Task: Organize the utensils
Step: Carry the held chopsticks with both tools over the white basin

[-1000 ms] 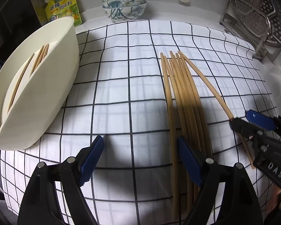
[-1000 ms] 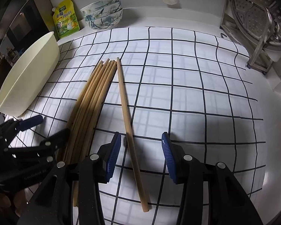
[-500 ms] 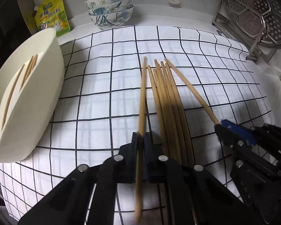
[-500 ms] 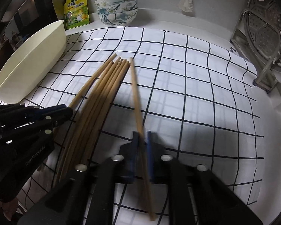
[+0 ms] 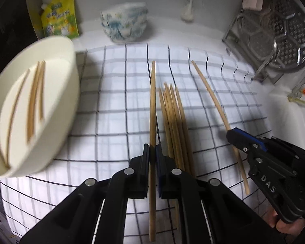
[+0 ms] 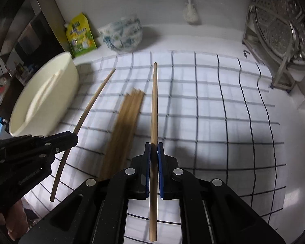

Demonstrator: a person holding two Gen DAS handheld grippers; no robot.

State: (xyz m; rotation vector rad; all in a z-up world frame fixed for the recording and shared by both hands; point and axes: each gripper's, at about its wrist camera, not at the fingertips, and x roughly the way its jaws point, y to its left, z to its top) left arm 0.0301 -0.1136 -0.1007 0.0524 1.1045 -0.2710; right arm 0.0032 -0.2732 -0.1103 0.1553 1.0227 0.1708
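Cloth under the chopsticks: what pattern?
White cloth with a dark grid of check lines; clearest in the right wrist view.

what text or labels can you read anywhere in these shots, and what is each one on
"DAS": white letters on the black body of the right gripper, in the left wrist view.
Yellow pouch by the back wall: printed text, too blurred to read.
Left gripper: faint embossed lettering on its side, unreadable.
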